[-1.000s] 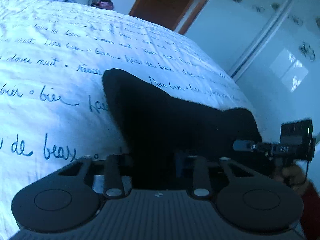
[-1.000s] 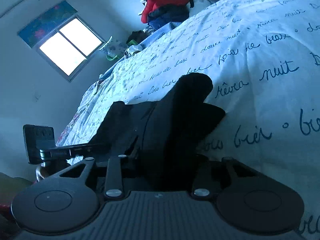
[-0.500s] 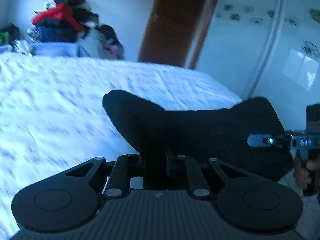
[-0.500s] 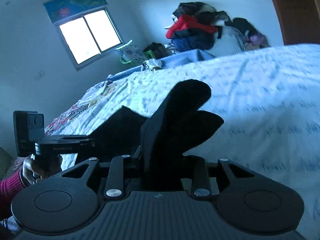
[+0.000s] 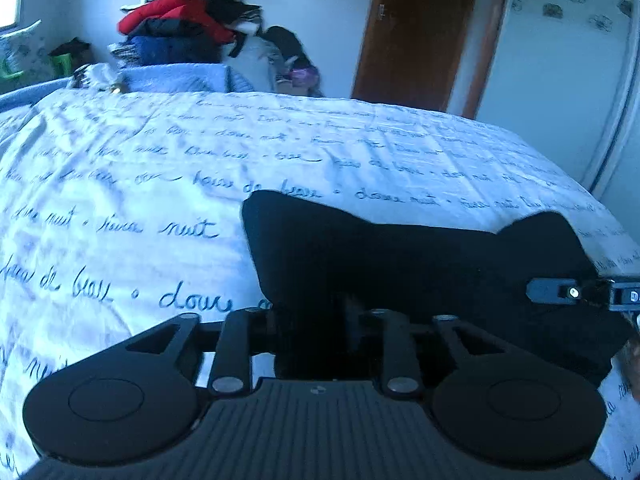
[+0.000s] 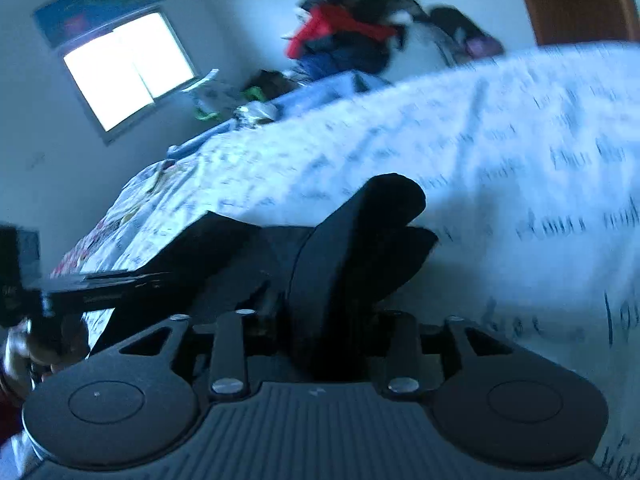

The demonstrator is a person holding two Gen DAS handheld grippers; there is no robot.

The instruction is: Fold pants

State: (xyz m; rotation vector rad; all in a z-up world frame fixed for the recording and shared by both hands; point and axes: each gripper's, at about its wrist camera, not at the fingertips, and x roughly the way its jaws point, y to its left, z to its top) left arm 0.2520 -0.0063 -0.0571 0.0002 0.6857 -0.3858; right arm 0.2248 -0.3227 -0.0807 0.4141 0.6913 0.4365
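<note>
The black pants [image 5: 400, 256] are held up above a bed with a white, script-printed cover [image 5: 160, 168]. My left gripper [image 5: 316, 320] is shut on one edge of the pants, with cloth bunched between its fingers. My right gripper [image 6: 320, 320] is shut on the other edge of the pants [image 6: 352, 240], where folded cloth sticks up past the fingers. The right gripper shows at the right edge of the left wrist view [image 5: 576, 292]. The left gripper shows at the left of the right wrist view [image 6: 100, 280]. The cloth spans between them.
A pile of clothes [image 5: 184, 32] lies beyond the far edge of the bed. A brown door [image 5: 416, 32] and a white wardrobe [image 5: 568, 60] stand at the right. A bright window [image 6: 128, 68] is on the left wall.
Both grippers have lifted the pants off the bed cover and tilted up, so the far wall, door and clothes pile came into view. The right wrist view is blurred by motion.
</note>
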